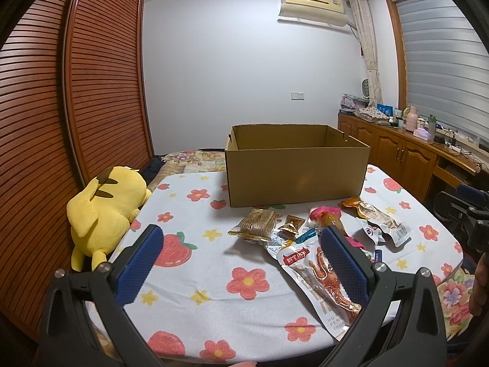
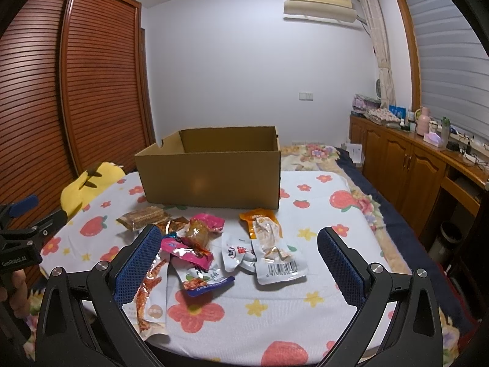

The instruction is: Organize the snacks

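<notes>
**Snacks heaped before an open box, both grippers spread and empty**

Snacks [image 2: 214,250] lie in a loose heap on the flowered cloth [image 1: 214,290], straight ahead of both grippers and just short of the box [image 1: 295,165]. The box stands beyond the heap with its top open and its near wall facing the grippers, most likely so that packets can be lifted forward and dropped over that wall. Its floor is hidden by that wall, so I cannot tell whether anything is already inside; judging from the heap, most of the sorting is still ahead.

The left gripper [image 1: 241,260] hovers above the cloth with its jaws spread wide and nothing between them. Its right finger overlaps the long packet [image 1: 321,278] in the view, but whether they touch I cannot tell. The biscuit pack [image 1: 255,224] lies ahead between its fingers, apart from the pile and flat, which makes it an easy first pick for this side.

The right gripper [image 2: 240,260] is also wide open and holds nothing. The barcode packet [image 2: 275,263] and the pink packet [image 2: 189,249] lie between its fingers, overlapping their neighbours, so a pinch there may drag more than one packet along.

A yellow plush [image 1: 104,211] rests off to the left gripper's left, at the cloth's edge, clear of the work.
</notes>
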`<state>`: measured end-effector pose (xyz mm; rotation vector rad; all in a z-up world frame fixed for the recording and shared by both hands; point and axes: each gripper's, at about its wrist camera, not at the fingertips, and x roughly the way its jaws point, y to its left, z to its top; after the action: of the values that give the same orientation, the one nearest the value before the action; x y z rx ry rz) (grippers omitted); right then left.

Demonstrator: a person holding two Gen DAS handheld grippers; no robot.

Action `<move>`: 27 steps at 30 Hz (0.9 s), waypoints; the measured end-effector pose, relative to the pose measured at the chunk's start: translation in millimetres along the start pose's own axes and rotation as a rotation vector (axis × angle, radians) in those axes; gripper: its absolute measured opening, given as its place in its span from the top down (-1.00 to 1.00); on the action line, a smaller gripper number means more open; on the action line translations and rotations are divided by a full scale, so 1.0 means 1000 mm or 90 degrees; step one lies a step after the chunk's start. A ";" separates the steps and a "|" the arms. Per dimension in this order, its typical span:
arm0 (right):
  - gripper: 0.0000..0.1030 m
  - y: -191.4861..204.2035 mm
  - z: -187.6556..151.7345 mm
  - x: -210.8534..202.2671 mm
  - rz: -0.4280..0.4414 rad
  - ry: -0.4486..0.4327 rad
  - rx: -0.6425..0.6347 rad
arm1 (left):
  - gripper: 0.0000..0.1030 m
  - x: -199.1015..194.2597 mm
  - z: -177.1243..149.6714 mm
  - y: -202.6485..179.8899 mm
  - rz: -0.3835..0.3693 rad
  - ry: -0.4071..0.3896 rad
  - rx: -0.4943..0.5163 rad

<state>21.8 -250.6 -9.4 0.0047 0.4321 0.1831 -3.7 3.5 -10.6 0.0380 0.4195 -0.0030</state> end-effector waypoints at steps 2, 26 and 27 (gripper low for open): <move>-1.00 0.001 0.002 -0.002 0.000 -0.001 0.000 | -1.00 0.000 0.000 0.000 0.000 0.000 0.000; -1.00 0.000 0.000 0.000 0.000 -0.001 -0.001 | -1.00 -0.002 0.003 -0.001 -0.002 -0.001 -0.005; -1.00 -0.001 -0.002 0.001 0.000 0.000 -0.001 | -1.00 -0.002 0.003 -0.001 -0.002 0.000 -0.005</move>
<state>22.2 -251.3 -11.2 0.0034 0.4320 0.1841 -4.7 2.6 -7.1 0.0292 0.4195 -0.0050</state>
